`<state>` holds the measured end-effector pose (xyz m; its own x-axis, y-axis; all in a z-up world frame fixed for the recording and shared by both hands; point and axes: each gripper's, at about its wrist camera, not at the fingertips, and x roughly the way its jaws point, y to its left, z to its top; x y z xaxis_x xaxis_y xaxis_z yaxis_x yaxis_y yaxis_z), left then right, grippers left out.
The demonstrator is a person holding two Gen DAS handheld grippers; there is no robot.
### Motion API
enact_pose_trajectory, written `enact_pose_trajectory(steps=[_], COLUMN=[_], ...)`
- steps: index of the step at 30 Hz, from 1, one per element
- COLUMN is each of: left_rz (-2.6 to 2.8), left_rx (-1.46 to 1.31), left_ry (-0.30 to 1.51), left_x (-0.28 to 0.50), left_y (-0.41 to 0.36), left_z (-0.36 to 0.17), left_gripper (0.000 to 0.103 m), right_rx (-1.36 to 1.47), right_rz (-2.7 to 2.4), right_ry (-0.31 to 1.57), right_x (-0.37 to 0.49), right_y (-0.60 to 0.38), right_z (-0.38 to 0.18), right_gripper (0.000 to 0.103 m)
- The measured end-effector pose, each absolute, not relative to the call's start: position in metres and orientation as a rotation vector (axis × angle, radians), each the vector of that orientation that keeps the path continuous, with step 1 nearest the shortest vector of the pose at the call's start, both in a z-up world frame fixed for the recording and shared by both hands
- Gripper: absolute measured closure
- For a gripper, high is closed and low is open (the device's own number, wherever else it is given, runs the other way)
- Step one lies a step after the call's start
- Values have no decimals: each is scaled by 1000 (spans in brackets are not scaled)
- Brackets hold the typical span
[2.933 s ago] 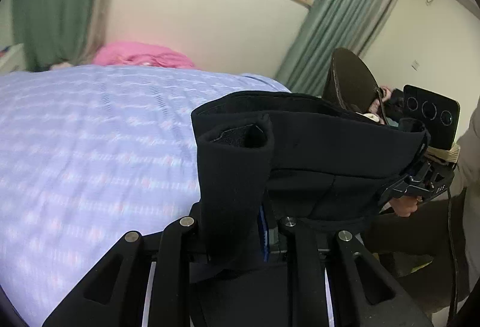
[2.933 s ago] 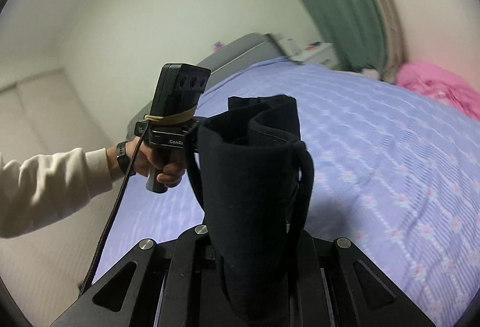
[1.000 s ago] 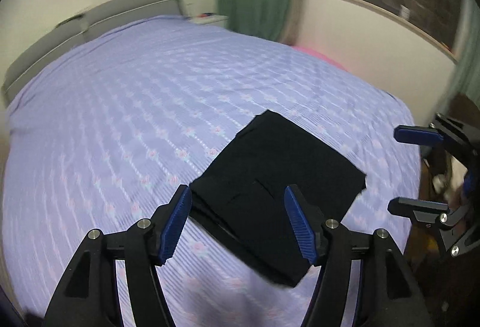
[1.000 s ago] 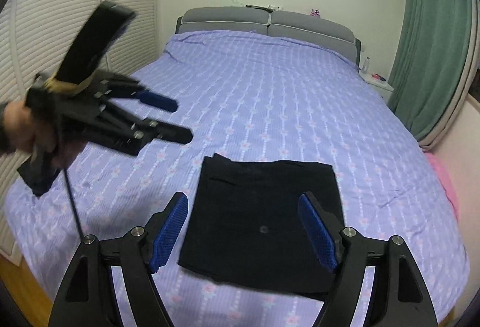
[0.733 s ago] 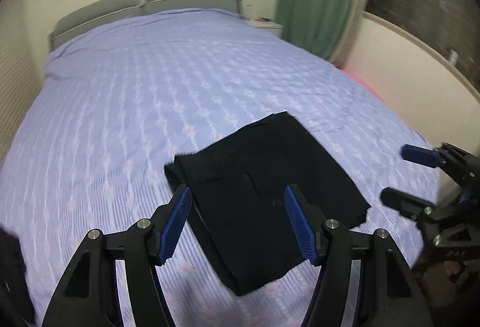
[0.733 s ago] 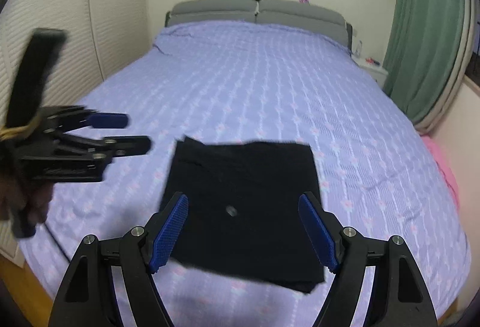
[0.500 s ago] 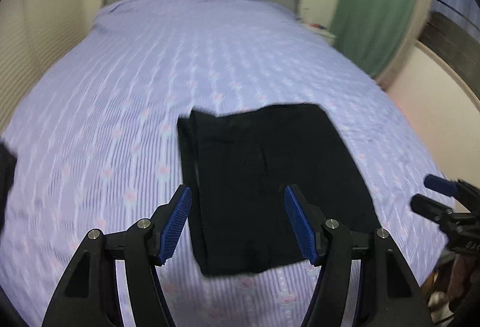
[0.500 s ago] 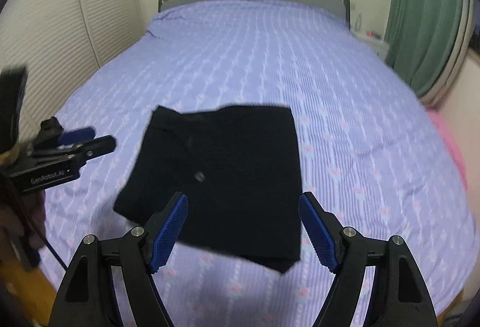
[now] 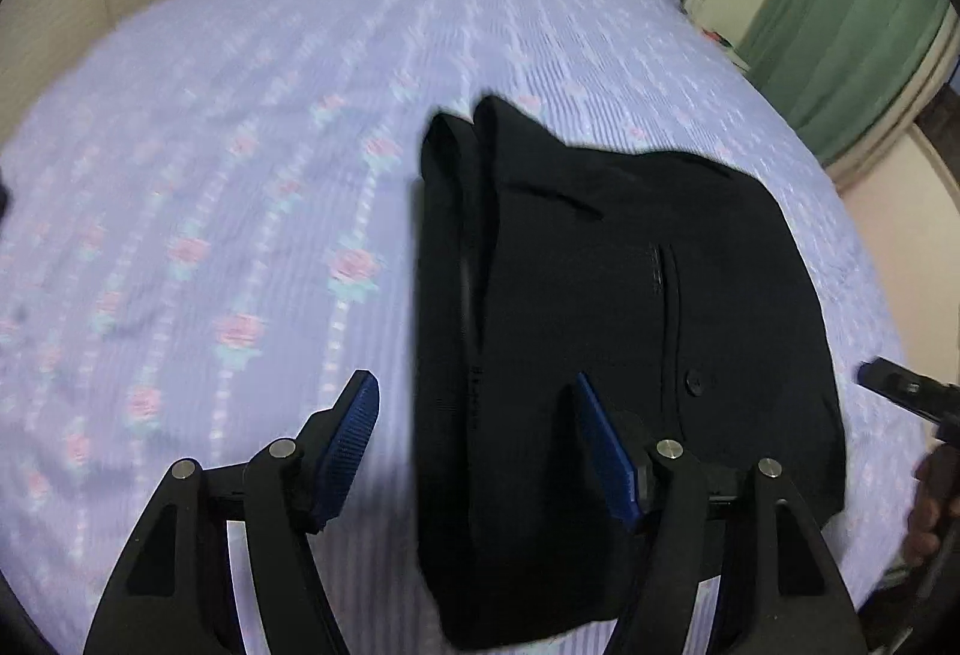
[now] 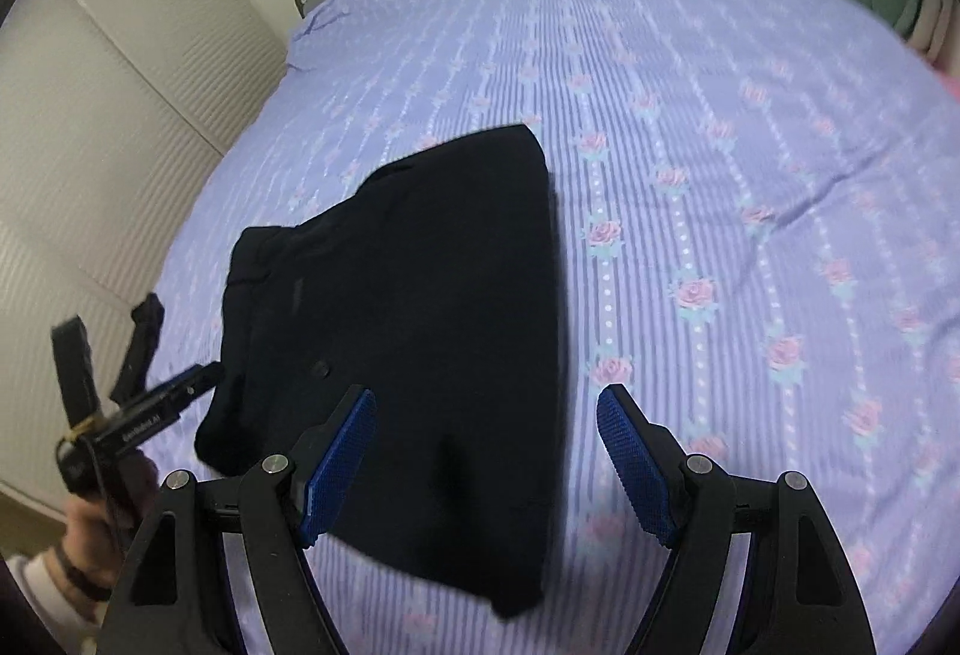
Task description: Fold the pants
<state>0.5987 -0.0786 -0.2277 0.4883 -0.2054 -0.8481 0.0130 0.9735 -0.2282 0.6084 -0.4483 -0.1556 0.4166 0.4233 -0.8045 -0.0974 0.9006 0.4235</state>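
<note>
Pants (image 9: 630,307) nearer now, black, folded flat.

Only one piece of lettering shows: white print along the side of the left gripper (image 10: 180,391), seen at the left edge of the right wrist view. It appears to begin "GenRobot" and run on a letter or two, but blur makes the ending unsure. In the left wrist view a short row of pale marks runs along the folded edge of the black pants (image 9: 630,295), too small and smeared to read.
</note>
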Motion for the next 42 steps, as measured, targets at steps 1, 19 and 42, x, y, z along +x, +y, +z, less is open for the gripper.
enact_pose_trajectory(steps=[1,19,42], left_rz=[-161,-371,-341], left_rx=[-207,-177,-214], left_ry=[1062,1162,1169], left_x=[602,619,617], left_y=[-79,-80,-64], left_z=[-232,-270,-284], left_gripper=[37,21,2], right_rx=[335,431,414], right_rz=[346,603,661], right_ry=[1108,1257,1263], right_x=[612,642,641], right_y=[-447,-415,-406], right_z=[-161,-222,-222], right_gripper=[26,24,22])
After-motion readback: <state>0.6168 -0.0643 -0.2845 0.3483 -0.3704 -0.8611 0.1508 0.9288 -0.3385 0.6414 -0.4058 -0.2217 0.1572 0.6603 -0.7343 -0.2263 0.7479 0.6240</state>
